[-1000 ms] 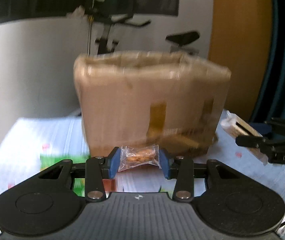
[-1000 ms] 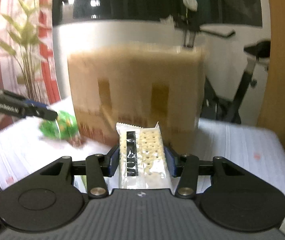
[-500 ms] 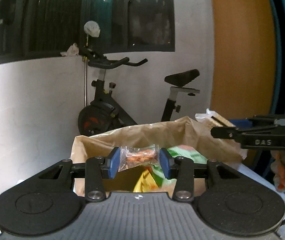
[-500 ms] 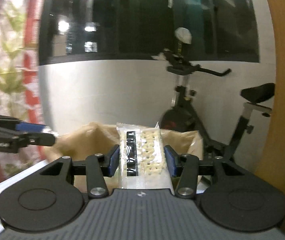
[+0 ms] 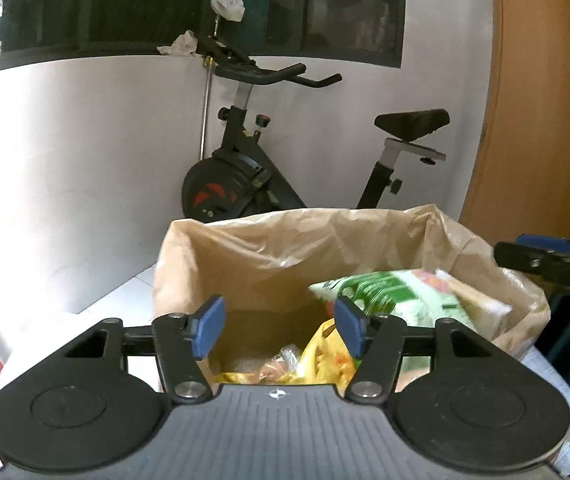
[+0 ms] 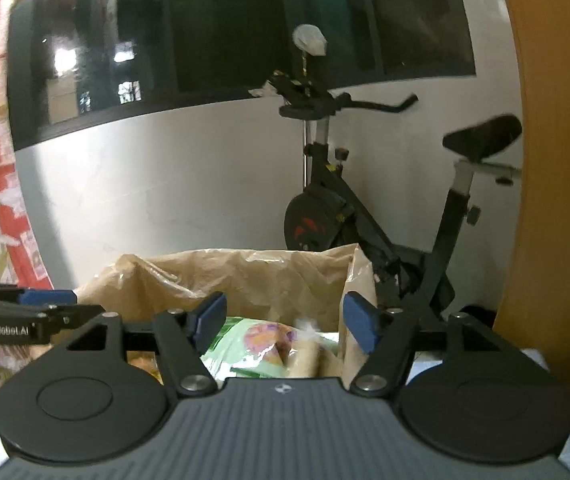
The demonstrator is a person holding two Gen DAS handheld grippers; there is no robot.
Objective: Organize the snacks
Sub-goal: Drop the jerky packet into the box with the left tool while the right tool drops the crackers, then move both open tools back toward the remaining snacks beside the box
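Left wrist view: the left gripper (image 5: pixel 277 326) hangs over the open mouth of a brown paper bag (image 5: pixel 269 252). Its jaws have just been opening and now stand apart with nothing between the blue pads (image 5: pixel 208 326). Directly below and ahead of the gripper, inside the bag, lie a yellow snack packet (image 5: pixel 323 354) and a small clear packet (image 5: pixel 281 362) with brown contents. To the right of the gripper, leaning against the bag's right wall, is a green and white snack pack (image 5: pixel 393 298) with a pale packet (image 5: pixel 473 300) beside it. The right gripper (image 5: pixel 545 256) enters at the right edge, level with the bag's rim; only one side of it shows here. The bag stands on a white bench (image 5: pixel 133 292). Behind it an exercise bike (image 5: pixel 253 176) is parked against the white wall.

Right wrist view: the right gripper (image 6: pixel 283 322) is likewise over the bag (image 6: pixel 245 276), its jaws just opened, apart and empty. Below and just ahead of it the green and white pack (image 6: pixel 245 340) lies in the bag, with a blurred cracker packet (image 6: pixel 305 344) just to its right; whether that packet has come to rest cannot be told. The left gripper (image 6: pixel 33 312) shows at the left edge, beside the bag's rim. The bike (image 6: pixel 365 208) stands beyond.
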